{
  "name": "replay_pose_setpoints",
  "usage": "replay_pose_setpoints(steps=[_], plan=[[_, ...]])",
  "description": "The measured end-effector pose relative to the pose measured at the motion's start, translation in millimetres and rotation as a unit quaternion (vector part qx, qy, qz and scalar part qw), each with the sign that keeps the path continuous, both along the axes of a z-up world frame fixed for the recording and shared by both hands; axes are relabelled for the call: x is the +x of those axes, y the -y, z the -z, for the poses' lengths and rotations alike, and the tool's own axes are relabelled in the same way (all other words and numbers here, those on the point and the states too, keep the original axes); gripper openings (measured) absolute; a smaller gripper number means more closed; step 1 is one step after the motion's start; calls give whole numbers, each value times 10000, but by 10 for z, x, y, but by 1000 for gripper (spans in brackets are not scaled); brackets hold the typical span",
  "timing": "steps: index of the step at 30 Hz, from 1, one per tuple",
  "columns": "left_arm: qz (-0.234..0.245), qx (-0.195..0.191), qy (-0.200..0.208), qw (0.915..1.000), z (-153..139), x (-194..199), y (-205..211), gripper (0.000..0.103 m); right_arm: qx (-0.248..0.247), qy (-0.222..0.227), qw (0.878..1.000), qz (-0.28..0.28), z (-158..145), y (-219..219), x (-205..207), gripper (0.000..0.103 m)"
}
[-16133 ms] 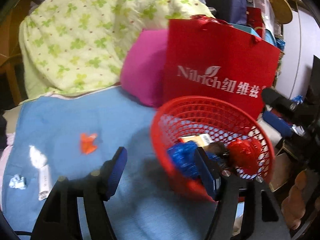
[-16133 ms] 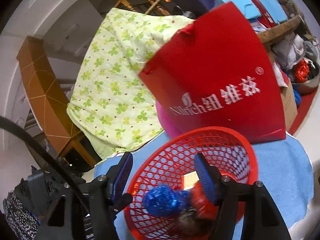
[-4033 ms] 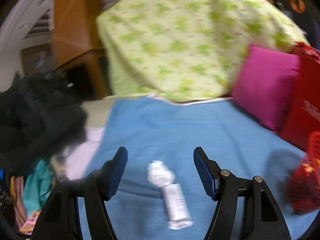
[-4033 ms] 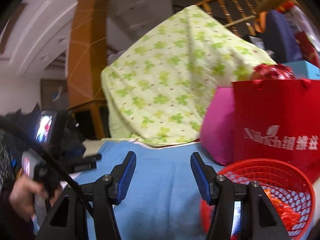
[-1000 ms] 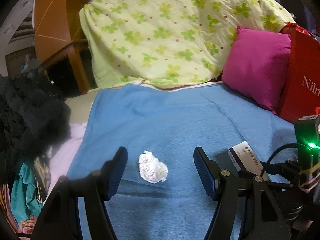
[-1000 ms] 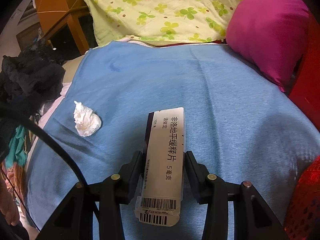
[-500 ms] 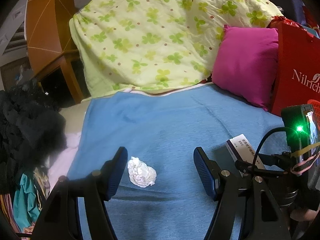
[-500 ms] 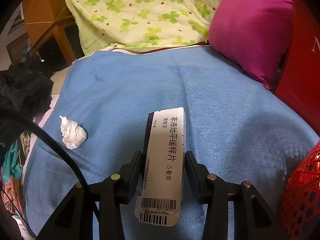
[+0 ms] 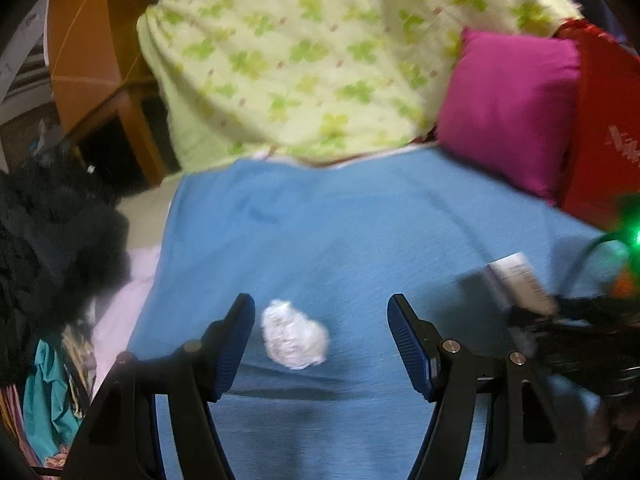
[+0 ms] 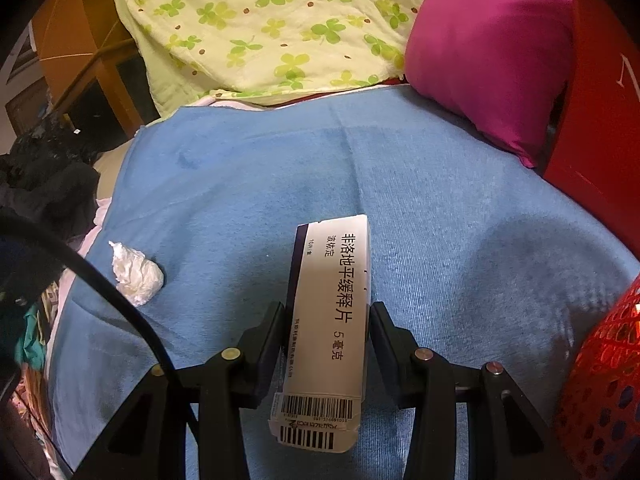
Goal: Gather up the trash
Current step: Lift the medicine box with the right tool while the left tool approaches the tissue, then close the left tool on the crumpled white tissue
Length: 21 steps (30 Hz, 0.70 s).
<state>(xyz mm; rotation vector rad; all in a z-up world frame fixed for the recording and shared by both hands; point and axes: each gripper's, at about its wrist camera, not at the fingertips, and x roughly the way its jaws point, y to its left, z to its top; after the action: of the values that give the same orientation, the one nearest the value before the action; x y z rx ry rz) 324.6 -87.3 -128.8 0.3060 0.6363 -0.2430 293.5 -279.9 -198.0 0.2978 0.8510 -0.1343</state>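
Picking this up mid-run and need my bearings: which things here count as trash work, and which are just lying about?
Job: medicine box, clamped in the right gripper; crumpled tissue on the blue blanket, between the open left gripper's fingers; red basket.

Lying about: pink pillow, clover quilt, red bag, dark clothes pile.

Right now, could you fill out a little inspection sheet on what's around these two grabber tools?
Surface: blue blanket, bare patches.
Job's things: crumpled tissue on blanket; medicine box; red basket at right edge.
Clutter: dark clothes pile at left.
Grippers: left gripper open around tissue, not touching; right gripper shut on box.
Cables: black cable.
Surroundings: green clover quilt, magenta pillow, red bag.
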Motion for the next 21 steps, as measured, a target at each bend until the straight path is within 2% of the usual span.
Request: replay_pose_setpoints(steps=[3, 6, 11, 14, 16, 21], plan=[[-238, 127, -102, 9996, 124, 244, -174, 69, 6, -9, 10000, 0, 9, 5, 5, 46], [-529, 50, -358, 9979, 267, 522, -380, 69, 17, -21, 10000, -4, 20, 10, 13, 46], [-720, -494, -790, 9930, 381, 766, -652, 69, 26, -34, 10000, -27, 29, 15, 27, 46], [-758, -698, -976, 9899, 451, 833, -692, 69, 58, -50, 10000, -38, 41, 31, 26, 46], [-733, -935, -1233, 9852, 540, 881, -690, 69, 86, -57, 9999, -47, 39, 22, 30, 46], [-717, -1293, -1550, 9768, 693, 946, -614, 69, 92, -61, 9999, -122, 37, -52, 19, 46]])
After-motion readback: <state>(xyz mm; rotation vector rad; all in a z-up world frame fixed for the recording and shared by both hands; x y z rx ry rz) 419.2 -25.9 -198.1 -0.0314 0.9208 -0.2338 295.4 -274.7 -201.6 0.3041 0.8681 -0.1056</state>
